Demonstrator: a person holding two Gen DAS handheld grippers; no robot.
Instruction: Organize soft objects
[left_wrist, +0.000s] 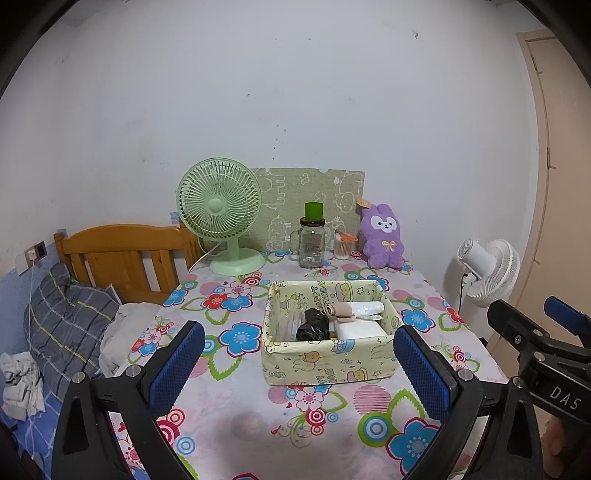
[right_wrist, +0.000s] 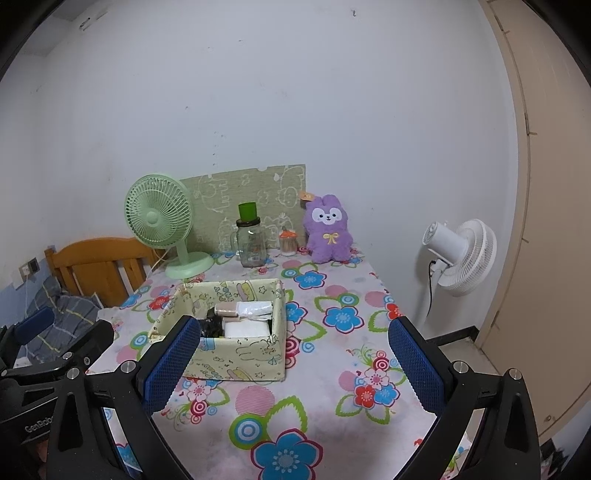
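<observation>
The fabric box (left_wrist: 325, 360) hides the lower parts of its contents behind its near wall, the jar (left_wrist: 312, 243) label is too small to read, and the bed (left_wrist: 55, 332) is cut off at the left edge.

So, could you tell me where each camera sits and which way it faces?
Left wrist: on the left gripper, facing the fabric box and wall; its open blue fingers show, right gripper at the edge.
Right wrist: on the right gripper, same direction; left gripper at the edge.
Shared: box, green fan, purple plush.
</observation>
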